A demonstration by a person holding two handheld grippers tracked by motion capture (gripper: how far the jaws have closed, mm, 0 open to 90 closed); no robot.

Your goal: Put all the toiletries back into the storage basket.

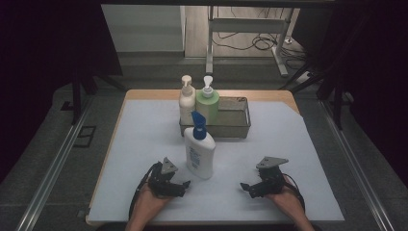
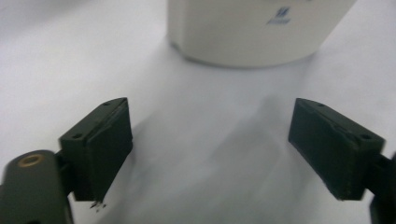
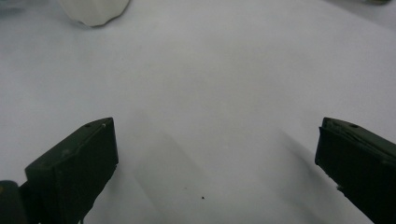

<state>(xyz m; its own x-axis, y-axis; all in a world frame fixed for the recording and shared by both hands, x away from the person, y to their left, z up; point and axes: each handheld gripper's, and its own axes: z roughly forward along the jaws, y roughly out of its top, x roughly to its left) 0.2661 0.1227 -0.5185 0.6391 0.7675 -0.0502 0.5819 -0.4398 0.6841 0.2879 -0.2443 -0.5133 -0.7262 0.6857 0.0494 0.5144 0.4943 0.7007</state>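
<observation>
White paper covers the table (image 1: 288, 144), where the upright blue-capped bottle (image 1: 199, 153) stands just beyond and right of my wide-open left gripper (image 1: 185, 184), well apart from my equally wide right gripper (image 1: 244, 186).

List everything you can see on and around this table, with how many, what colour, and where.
White plastic pump bottle with blue pump: one, white and blue, upright mid-table, before the basket.
Cream pump bottle: one, cream, basket's left end.
Green pump bottle: one, green with white pump, beside the cream one.
Metal mesh basket: one, grey, far centre.
White sheet: one, covering the wooden table.
Left gripper: black, open, near the blue-pump bottle.
Right gripper: black, open.
Hands: two, bottom edge.
</observation>
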